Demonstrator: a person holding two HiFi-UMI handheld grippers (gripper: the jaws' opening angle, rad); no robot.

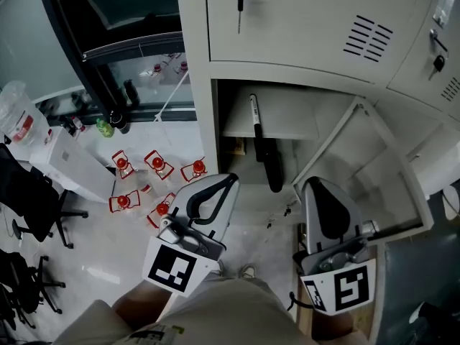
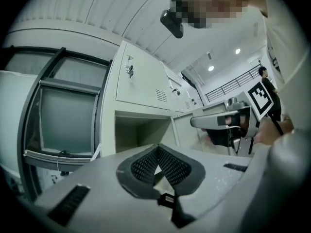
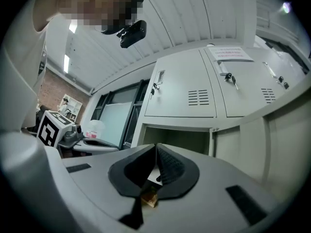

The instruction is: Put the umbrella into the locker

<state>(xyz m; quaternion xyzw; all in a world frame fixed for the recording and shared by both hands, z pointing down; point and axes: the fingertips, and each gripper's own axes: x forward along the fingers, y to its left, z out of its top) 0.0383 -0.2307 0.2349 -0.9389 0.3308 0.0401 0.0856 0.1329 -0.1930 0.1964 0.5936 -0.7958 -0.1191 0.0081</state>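
Grey metal lockers fill the upper part of the head view, with a pale tiled floor (image 1: 86,264) to their left. One locker (image 1: 237,113) in the lower row stands open, and the black folded umbrella (image 1: 269,160) is inside it. The umbrella leans at a slant, its slim handle end up toward the back and its thicker end down near the front edge. It crosses in front of a shelf (image 1: 287,124) in the compartment. The locker's door (image 1: 374,171) is swung wide to the right.

Both grippers hang in front of the opening, well apart from the umbrella. The left gripper (image 2: 156,149) has its jaws clenched, pads meeting at the tips, with nothing between them. The right gripper (image 3: 155,152) is likewise pressed closed and empty.

A key (image 1: 239,2) hangs in the door of the locker above. Several small red-framed objects (image 1: 158,164) are scattered on the floor, and a black office chair (image 1: 32,200) stands further left.
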